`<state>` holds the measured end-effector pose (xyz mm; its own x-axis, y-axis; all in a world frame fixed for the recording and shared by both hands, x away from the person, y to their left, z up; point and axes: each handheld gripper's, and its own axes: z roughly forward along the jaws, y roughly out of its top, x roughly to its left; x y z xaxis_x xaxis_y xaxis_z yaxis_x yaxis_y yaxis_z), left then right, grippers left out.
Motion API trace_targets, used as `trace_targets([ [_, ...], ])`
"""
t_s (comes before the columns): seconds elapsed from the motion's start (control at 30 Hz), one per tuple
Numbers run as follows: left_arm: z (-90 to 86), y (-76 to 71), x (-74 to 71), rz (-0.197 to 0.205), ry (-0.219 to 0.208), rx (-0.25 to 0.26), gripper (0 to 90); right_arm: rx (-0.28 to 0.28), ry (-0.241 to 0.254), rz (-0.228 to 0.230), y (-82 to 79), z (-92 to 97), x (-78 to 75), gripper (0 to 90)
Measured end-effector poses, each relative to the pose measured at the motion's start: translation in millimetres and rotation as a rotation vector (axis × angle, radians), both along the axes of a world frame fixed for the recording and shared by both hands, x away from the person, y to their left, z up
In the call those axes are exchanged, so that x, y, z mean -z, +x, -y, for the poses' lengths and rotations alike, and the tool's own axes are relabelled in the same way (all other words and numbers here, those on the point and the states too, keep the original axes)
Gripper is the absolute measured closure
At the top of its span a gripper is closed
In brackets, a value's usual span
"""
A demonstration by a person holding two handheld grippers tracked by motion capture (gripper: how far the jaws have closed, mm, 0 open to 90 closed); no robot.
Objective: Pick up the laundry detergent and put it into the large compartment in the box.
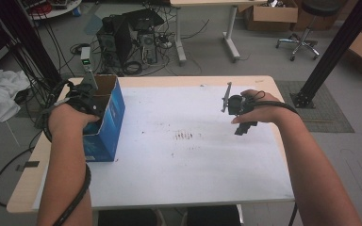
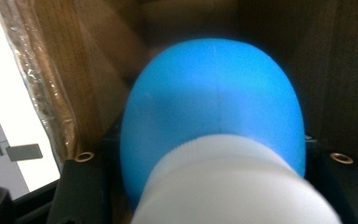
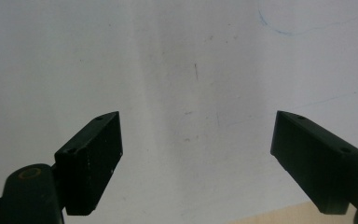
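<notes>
In the high view, the left gripper is dipped into the open top of a blue cardboard box that stands at the left edge of the table, on the white sheet that covers most of it. The box walls hide the jaws and whatever they hold. The right gripper hangs well apart, over the right part of the sheet, its jaws too small here to judge.

The left gripper view looks inside the box: brown cardboard walls on all sides, and right in front of the camera a rounded blue object with a white ribbed end — blurred by closeness, so what it is cannot be told. It sits between the two black jaws, whose pads close in on its sides, holding it. A strip of white surface shows at the left past the box wall.

The right gripper view settles what the high view leaves open — its jaws stand wide apart with nothing between them, above the bare white sheet, faintly marked with pen strokes, and a sliver of table wood at the bottom.
</notes>
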<state>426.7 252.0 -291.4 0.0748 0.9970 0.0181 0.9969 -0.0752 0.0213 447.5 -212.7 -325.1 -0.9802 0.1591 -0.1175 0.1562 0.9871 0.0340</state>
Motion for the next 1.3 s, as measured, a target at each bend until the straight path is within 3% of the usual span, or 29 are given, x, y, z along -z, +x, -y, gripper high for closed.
trace_targets([
  [0.67, 7.2, -2.1, -14.7, 0.023, 0.027, 0.014, 30.2, -0.001, 0.008, 0.004, -1.9, 0.9, -1.5, 16.6],
  [1.3, 8.8, -8.6, -34.8, 0.014, 0.052, -0.006, 23.0, 0.009, 0.016, 0.011, -5.1, 3.4, -4.9, 16.6],
])
